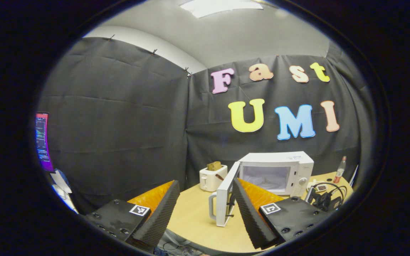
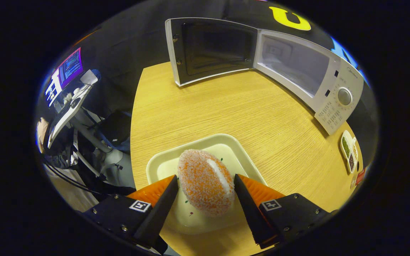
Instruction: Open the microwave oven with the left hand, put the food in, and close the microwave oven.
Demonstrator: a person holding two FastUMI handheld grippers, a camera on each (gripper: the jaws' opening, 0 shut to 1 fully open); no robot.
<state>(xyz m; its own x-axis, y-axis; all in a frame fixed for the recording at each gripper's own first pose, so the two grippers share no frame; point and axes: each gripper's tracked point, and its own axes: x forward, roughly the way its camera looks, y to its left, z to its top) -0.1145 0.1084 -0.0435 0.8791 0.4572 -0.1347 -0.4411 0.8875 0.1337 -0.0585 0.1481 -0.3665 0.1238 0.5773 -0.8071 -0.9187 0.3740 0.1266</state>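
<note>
The microwave [image 2: 297, 67] stands open on the table [image 2: 226, 110], door [image 2: 208, 49] swung wide. The bread roll [image 2: 205, 186] on its tray [image 2: 162, 167] sits between the right gripper [image 2: 205, 193] fingers, seemingly clasped. The left gripper [image 1: 203, 202] hangs spread, holding nothing.
</note>
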